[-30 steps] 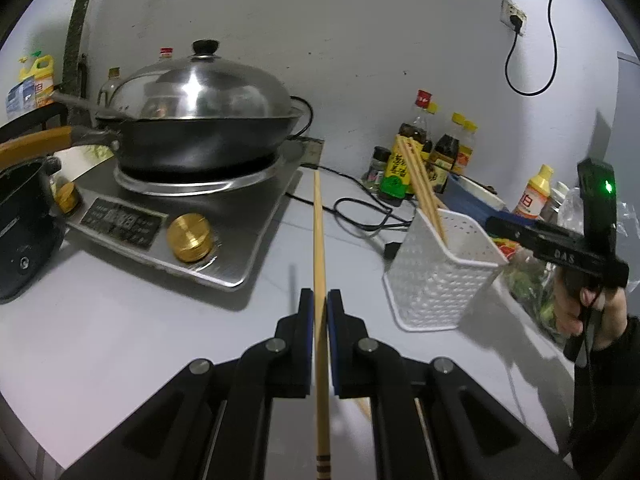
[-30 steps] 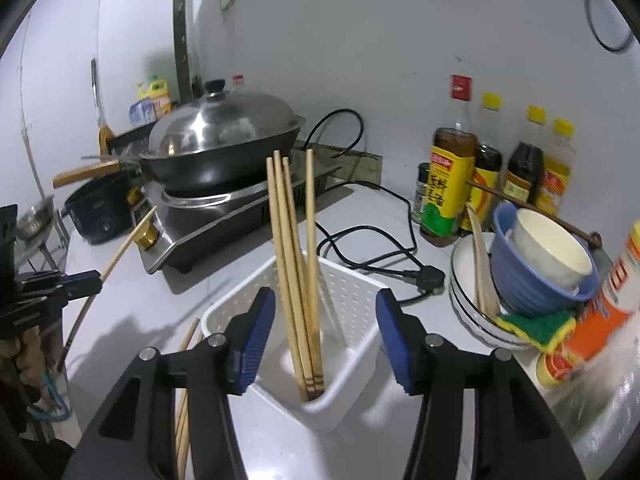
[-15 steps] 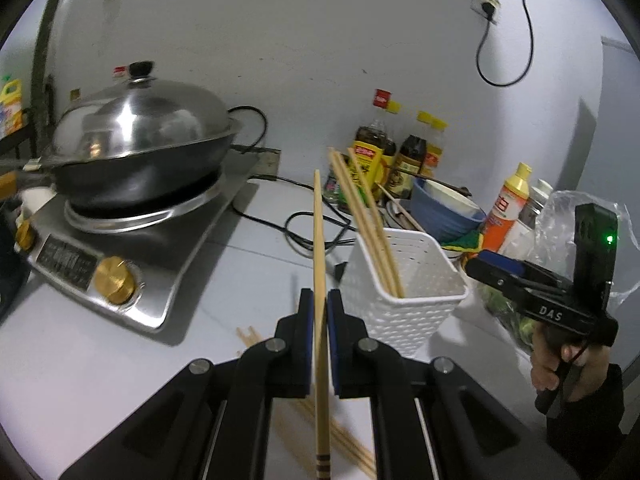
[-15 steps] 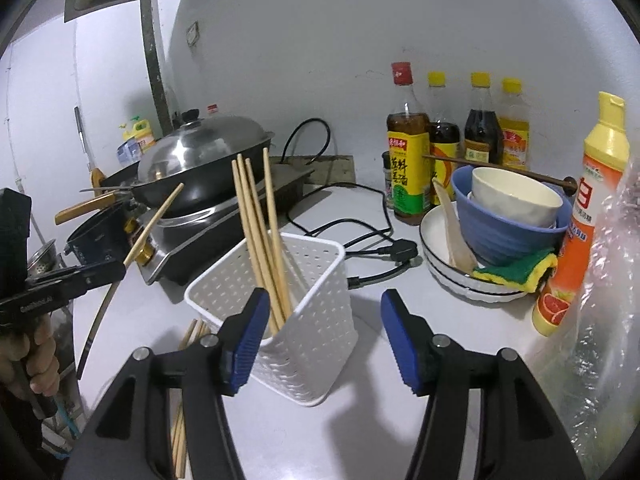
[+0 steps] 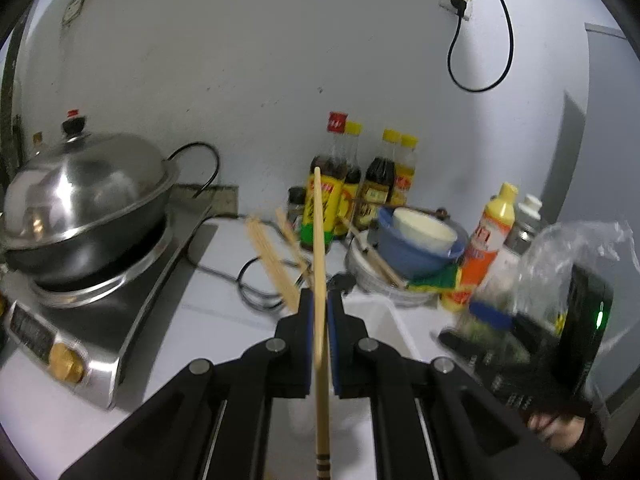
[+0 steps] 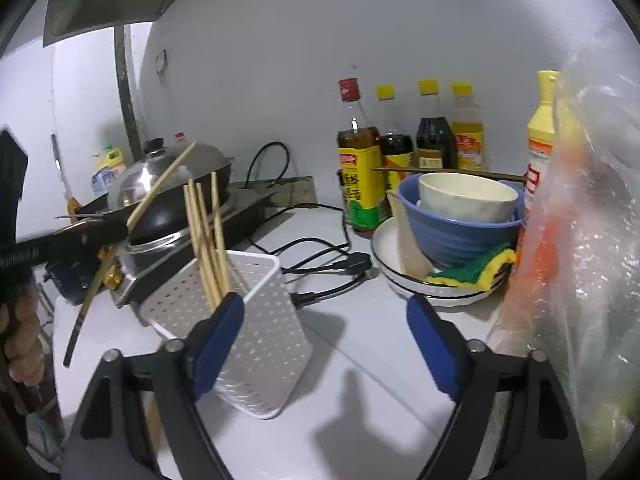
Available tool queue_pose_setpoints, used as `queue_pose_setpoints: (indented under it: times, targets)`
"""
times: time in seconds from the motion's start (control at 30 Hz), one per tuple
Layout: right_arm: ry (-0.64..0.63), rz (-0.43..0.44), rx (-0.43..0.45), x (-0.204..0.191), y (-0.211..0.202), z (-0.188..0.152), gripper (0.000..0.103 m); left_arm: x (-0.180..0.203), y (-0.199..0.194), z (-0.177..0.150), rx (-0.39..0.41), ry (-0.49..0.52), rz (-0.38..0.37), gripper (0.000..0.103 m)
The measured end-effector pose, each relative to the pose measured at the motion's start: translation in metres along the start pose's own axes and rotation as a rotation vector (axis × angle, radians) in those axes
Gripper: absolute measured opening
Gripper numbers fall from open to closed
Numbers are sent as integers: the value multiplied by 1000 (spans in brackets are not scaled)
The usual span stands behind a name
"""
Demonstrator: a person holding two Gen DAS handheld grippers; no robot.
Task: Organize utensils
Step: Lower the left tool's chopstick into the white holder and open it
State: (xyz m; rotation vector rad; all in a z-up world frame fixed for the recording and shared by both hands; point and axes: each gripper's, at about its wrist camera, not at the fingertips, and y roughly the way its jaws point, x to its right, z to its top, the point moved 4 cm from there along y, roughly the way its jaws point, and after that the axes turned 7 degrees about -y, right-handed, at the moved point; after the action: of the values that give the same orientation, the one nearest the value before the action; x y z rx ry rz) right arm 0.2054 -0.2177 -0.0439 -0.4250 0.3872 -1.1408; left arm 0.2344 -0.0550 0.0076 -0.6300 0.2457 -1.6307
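My left gripper is shut on one long wooden chopstick, which points up and away. It hovers right over the white perforated basket, most of it hidden under the fingers. Several chopsticks lean upright in the basket. In the right wrist view the left gripper comes in from the left with its chopstick slanting above the basket. My right gripper has its jaws opening wide, pads touching nothing; the basket stands at its left finger. Loose chopsticks lie on the counter.
A lidded wok sits on a steel cooker at the left. Sauce bottles line the wall. Stacked bowls with a sponge sit right of the basket. A power cord crosses the counter; a plastic bag fills the right.
My left gripper has carried the chopstick rightward and up, to above the basket. The right gripper's jaws have spread wider and it has drawn back, the basket now at its left.
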Motion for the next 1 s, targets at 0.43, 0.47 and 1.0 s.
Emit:
queue_pose_setpoints:
  times: [0.43,0.47,1.0]
  targets:
    - [-21,-96,-39,12,9,-14,84,-10,57,46,114,-254,49,6]
    - [-18,-100,-39,14,9,-14,84,-13,61,44,119,-274,60,6]
    - [-6,-128,-55,17,11,-19,84,-9,69,-5,-56,-225,29,28]
